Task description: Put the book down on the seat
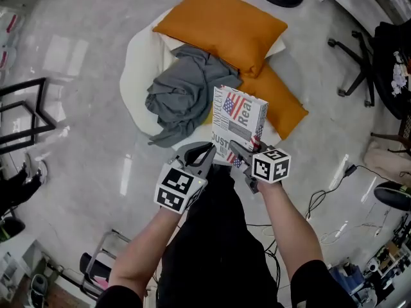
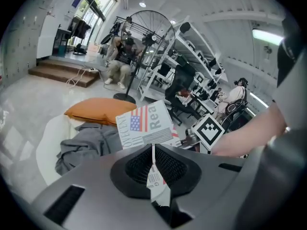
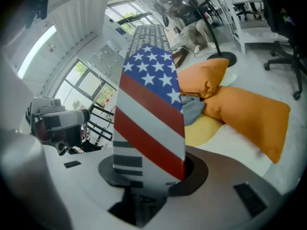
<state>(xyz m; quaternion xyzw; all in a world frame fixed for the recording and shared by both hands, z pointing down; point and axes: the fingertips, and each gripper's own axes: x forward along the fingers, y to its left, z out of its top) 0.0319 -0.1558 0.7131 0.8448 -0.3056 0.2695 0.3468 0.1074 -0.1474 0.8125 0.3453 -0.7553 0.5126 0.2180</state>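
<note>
The book is hanging upright in the air between the 2 grippers, above the near edge of the seat, with the flag cover facing up toward the head view. The right gripper is clamping the book's thick lower body, its jaws closed on it. The left gripper is pinching only a thin leaf of the book, a page or a cover edge, with its jaws pressed together on that sheet.

The thin pinch looks like the weakest point. If the 2 hands are drifting apart or tilting differently while lowering, the leaf is likely to tear, crease or slip out, and the book would then be swinging from the right grip alone.

The landing spot is the 2nd worry. The seat is crowded: a grey garment is lying at 9 o'clock from the book, 1 orange pillow at 12 o'clock and another orange pillow at 3 o'clock. Set on the sloped pillow or the bunched cloth, the book could be sliding or tipping over. Released too close to the person, at the seat's 5 o'clock edge, it risks dropping onto the floor. Opening 1 gripper before the other could also be letting the book fan open.
</note>
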